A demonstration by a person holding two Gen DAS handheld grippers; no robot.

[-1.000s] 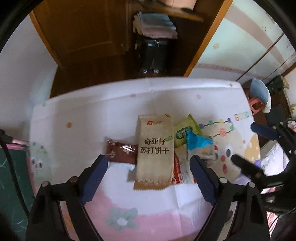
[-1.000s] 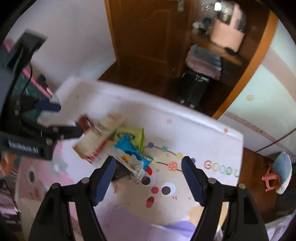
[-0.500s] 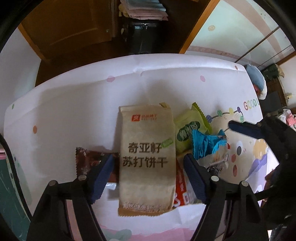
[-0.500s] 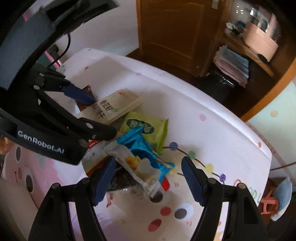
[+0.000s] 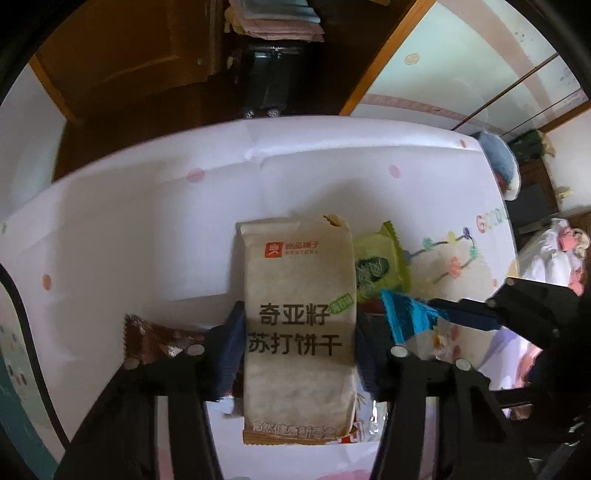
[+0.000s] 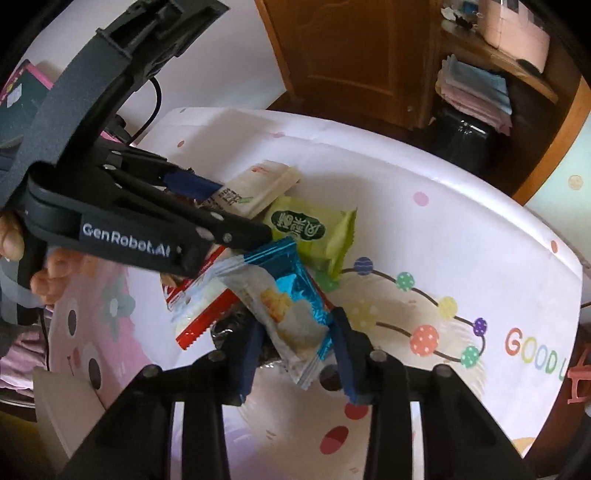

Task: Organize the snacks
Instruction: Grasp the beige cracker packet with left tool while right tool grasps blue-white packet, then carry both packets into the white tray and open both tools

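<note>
A pile of snack packets lies on a white patterned table cover (image 5: 155,229). My left gripper (image 5: 299,332) is shut on the beige cracker pack (image 5: 299,314), with one finger against each long side. The pack also shows in the right wrist view (image 6: 258,186). My right gripper (image 6: 295,343) is shut on the blue and clear snack packet (image 6: 291,306), which shows in the left wrist view (image 5: 410,317) too. A green packet (image 6: 314,229), a brown packet (image 5: 155,336) and a red and white packet (image 6: 199,306) lie beside and under them.
The cover (image 6: 461,229) carries cartoon prints and the word GOOD (image 6: 532,350). A wooden door (image 5: 122,48), a shelf with folded cloths (image 5: 277,18) and a dark bin (image 5: 273,81) stand beyond the table's far edge.
Both grippers came down onto the pile and closed: the left onto the beige cracker pack, the right onto the blue and clear packet.
</note>
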